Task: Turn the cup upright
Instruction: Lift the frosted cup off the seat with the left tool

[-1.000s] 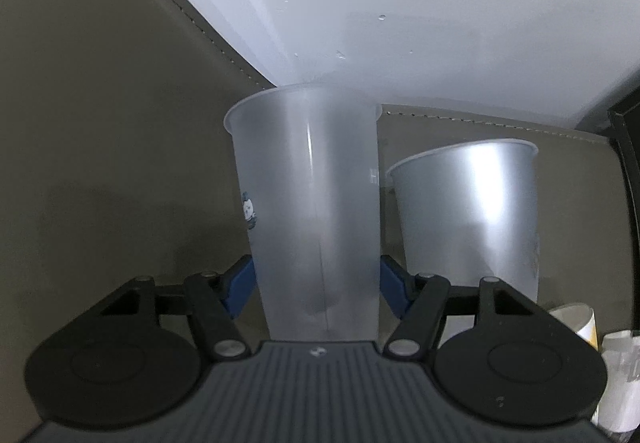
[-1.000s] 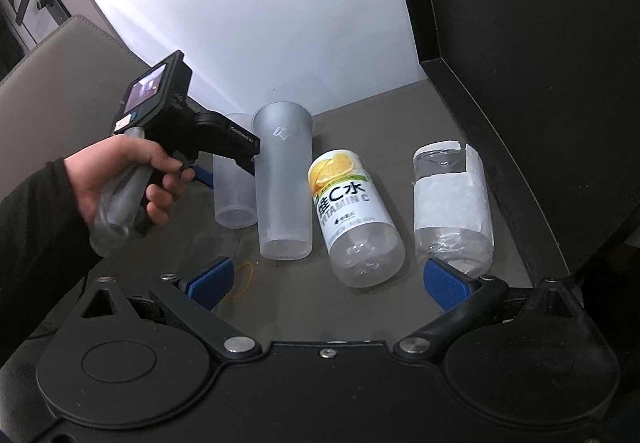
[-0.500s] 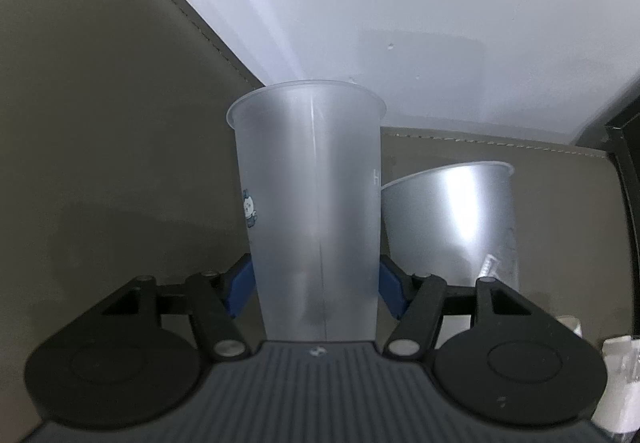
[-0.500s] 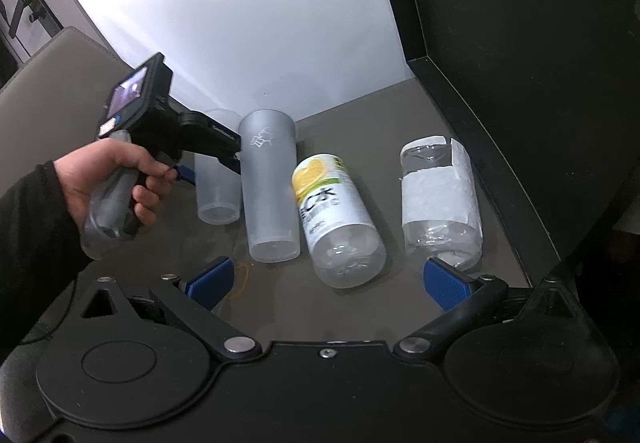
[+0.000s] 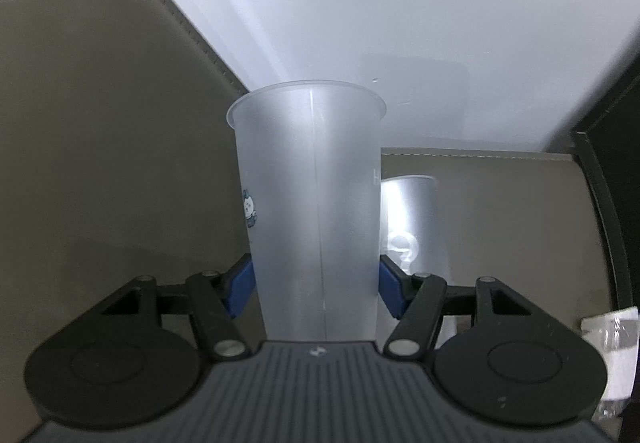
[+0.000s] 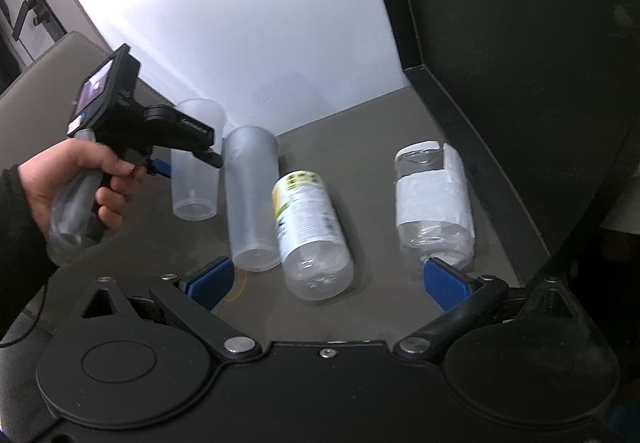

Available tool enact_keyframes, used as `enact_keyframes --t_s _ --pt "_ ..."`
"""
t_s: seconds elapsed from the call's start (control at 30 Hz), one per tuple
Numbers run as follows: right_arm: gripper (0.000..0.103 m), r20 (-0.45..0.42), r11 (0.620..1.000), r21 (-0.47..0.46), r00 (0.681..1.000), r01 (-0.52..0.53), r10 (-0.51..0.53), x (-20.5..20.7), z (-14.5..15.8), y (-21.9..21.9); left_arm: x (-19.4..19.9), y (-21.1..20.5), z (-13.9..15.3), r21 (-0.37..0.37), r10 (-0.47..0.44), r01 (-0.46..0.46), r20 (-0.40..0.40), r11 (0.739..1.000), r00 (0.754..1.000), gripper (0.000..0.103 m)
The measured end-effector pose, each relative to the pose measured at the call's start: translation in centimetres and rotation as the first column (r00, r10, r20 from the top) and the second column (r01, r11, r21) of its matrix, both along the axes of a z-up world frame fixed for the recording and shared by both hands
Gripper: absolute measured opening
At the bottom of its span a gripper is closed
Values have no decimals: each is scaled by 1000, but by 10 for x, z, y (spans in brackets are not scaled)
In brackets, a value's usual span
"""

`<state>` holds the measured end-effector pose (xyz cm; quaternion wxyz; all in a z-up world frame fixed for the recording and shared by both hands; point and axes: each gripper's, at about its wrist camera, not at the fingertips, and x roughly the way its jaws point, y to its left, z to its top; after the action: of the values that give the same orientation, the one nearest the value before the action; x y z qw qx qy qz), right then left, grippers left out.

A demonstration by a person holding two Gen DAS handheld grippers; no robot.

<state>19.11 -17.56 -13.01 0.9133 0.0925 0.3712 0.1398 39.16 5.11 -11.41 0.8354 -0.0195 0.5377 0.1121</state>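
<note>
**Cup held mouth-up between the left fingers, base at the bench**

The left gripper pinches a frosted plastic cup low on its wall, blue fingers pressed against either side. The cup's long axis stands vertical, rim on top, running straight up from the grip. In the right wrist view its base sits at or just above the grey bench; which, I cannot tell. A second frosted cup stands rim-down just beside it. The right gripper hangs well apart, fingers spread and empty, nearer two bottles lying on their sides.
</note>
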Motion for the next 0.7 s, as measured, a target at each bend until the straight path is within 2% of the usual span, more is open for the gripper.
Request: enact_keyframes --t_s 0.23,0.37,0.7 --pt "102 18 1000 6 1000 13 -13 -1 3 -5 -30 -6 12 -29 -36 37 21 999 999 63" --pt "102 32 1000 -10 999 14 -13 -4 5 -4 -47 -7 19 -71 -36 38 31 997 999 63" --pt "102 58 1000 12 998 15 -15 -16 13 -8 -83 -14 40 -84 -70 76 72 994 995 63"
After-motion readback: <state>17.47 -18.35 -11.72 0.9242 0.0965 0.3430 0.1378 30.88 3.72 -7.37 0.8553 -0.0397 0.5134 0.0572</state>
